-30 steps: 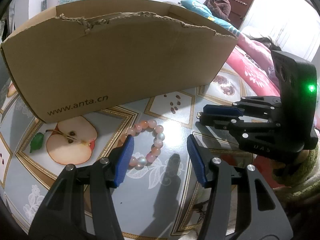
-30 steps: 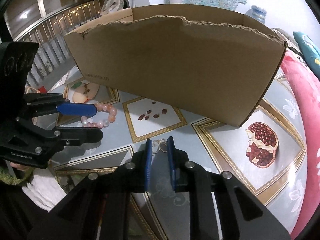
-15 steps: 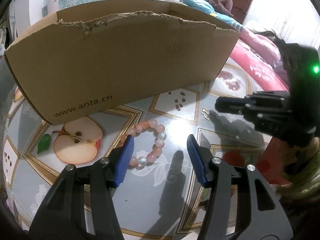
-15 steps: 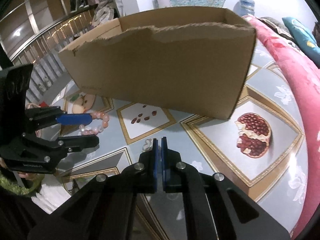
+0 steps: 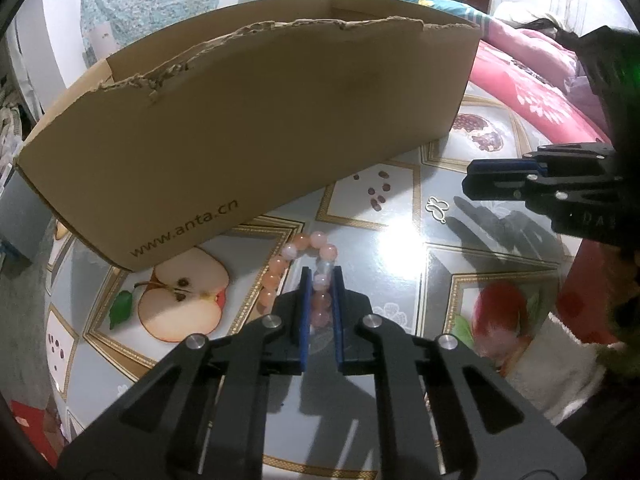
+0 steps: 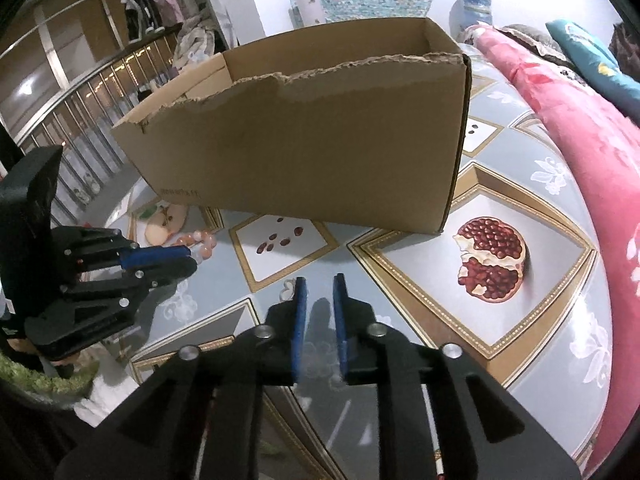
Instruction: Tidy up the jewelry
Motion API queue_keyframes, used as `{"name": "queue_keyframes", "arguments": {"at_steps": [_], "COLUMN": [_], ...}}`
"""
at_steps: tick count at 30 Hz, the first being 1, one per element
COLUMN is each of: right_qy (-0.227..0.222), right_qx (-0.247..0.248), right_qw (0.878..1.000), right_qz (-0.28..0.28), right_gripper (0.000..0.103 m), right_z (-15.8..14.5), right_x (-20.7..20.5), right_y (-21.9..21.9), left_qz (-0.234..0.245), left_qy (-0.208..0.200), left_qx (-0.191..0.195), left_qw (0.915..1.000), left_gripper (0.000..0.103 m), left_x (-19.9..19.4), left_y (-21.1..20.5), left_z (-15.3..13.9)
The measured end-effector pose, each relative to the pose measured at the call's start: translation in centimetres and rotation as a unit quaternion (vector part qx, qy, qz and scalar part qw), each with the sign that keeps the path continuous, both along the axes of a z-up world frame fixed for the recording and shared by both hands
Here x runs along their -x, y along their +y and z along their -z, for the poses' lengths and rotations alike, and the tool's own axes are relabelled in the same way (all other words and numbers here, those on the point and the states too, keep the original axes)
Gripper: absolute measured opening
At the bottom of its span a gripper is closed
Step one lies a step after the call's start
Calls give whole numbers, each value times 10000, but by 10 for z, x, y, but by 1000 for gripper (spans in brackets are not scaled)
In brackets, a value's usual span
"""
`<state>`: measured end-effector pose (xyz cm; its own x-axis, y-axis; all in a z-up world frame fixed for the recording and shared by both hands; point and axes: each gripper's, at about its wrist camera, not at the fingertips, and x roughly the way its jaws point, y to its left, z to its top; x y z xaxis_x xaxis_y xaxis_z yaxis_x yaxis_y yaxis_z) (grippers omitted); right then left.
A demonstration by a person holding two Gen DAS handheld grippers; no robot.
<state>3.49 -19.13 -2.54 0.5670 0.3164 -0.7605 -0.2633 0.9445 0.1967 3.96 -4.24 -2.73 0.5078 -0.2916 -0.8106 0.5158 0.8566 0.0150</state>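
Both left gripper (image 5: 320, 276) fingers pinch the bead bracelet (image 5: 316, 248), hiding some beads; right gripper (image 6: 320, 284) fingers slightly spread, empty.

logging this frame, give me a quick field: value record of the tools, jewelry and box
left tool: shut on bracelet, on the table
right tool: slightly open, holding nothing
charm: small and silver, on the table near the right tool, not gripped
box: open cardboard, torn front rim, behind the jewelry
box contents: not visible
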Motion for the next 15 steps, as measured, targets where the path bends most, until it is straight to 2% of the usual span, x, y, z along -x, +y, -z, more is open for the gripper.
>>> {"name": "queue_keyframes", "arguments": {"at_steps": [9, 15], "right_qy": [-84, -76], "right_qx": [923, 1005], "right_qw": [9957, 9944], "right_qz": [-58, -303], "right_gripper": [18, 18], "right_z": [9, 9], "right_x": [-9, -4], "right_y": [19, 34], "left_qz": [-15, -24], "left_qy": [15, 44], "left_qx": [54, 116], "left_qw": [10000, 9999], "left_gripper": [8, 8], "left_x": [1, 1], "left_y": [2, 5], "left_z": [0, -1]}}
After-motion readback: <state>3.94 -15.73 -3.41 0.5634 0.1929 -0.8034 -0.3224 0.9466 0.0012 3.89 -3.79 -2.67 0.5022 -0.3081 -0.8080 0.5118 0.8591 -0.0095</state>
